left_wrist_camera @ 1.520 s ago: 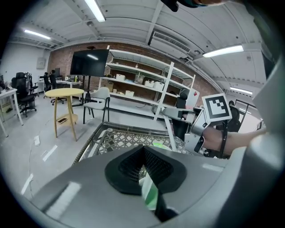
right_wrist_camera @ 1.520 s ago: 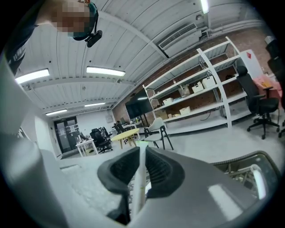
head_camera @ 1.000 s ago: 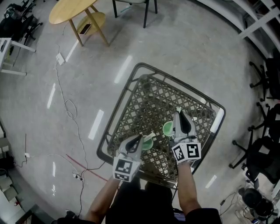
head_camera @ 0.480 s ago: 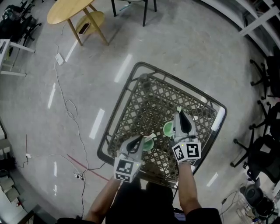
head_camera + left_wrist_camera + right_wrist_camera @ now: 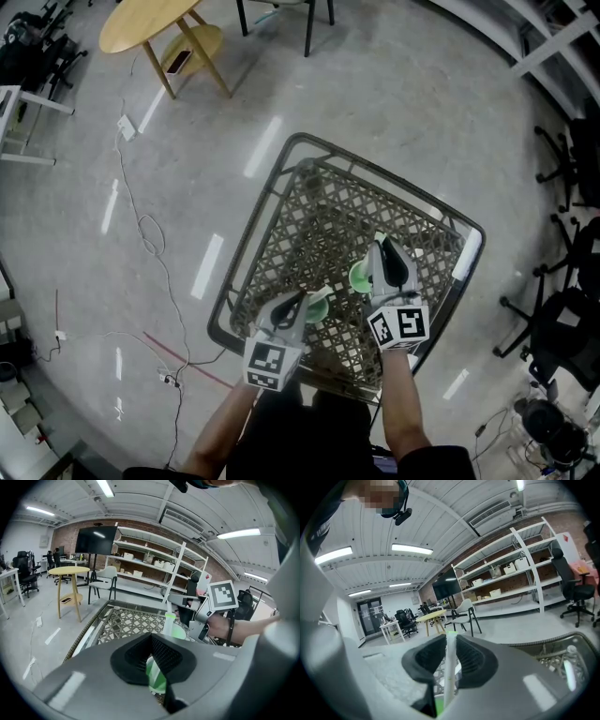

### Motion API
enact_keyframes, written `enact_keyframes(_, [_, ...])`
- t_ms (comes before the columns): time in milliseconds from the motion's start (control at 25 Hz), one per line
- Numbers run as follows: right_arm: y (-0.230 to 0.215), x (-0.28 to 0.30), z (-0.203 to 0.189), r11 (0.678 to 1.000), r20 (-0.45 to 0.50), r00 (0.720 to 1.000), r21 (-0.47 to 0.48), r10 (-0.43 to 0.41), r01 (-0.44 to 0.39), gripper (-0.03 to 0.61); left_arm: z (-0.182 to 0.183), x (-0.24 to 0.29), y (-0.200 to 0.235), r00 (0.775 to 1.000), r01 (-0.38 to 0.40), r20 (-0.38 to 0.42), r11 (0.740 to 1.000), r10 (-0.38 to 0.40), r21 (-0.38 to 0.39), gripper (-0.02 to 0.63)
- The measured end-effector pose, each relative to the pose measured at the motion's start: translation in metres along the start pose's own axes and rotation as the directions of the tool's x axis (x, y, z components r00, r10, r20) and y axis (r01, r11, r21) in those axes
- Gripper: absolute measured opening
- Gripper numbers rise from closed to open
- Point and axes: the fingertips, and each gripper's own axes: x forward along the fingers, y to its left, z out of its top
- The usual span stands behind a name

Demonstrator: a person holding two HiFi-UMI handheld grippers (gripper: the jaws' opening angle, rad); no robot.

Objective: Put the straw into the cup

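Observation:
On the lattice table (image 5: 246,246), my left gripper (image 5: 302,298) is shut on a green cup (image 5: 316,307); in the left gripper view this cup (image 5: 157,679) sits between the dark pads. A second green cup (image 5: 360,275) stands to its right. A white straw with a green tip (image 5: 168,620) stands upright in that second cup (image 5: 179,631). My right gripper (image 5: 382,246) is around the straw's upper part. In the right gripper view the straw (image 5: 450,667) stands between the pads with thin gaps on both sides. These jaws have just been opening and are now open.
A round wooden side table (image 5: 155,23) and chair legs (image 5: 309,19) stand on the concrete floor beyond the table. Cables (image 5: 141,225) trail on the floor to the left. Office chairs (image 5: 572,328) are at the right. Shelving (image 5: 154,569) lines the far wall.

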Motion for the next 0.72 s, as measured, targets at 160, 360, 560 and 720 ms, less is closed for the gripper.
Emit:
enact_keyframes(160, [0.003,-0.003,0.002,1.000,0.001,1.000,-0.003,0.000,0.000,0.067,0.001,-0.002,-0.001,1.000,0.005,0.004,1.000,-0.005,0.001,0.006])
enact_keyframes(360, [0.004,-0.007,0.003,1.000,-0.002,1.000,-0.010,-0.005,0.005,0.074,0.002,-0.005,-0.003,1.000,0.008,0.011,1.000,-0.008,0.006,0.006])
enact_keyframes(560, [0.007,-0.015,0.010,1.000,0.006,1.000,-0.016,-0.018,0.018,0.075,0.006,-0.011,-0.005,1.000,0.016,0.019,1.000,-0.016,0.015,0.006])
enact_keyframes(720, [0.011,-0.022,0.024,0.999,0.018,1.000,-0.027,-0.026,0.026,0.074,0.016,-0.018,-0.007,0.999,0.021,0.033,0.999,-0.022,0.031,0.006])
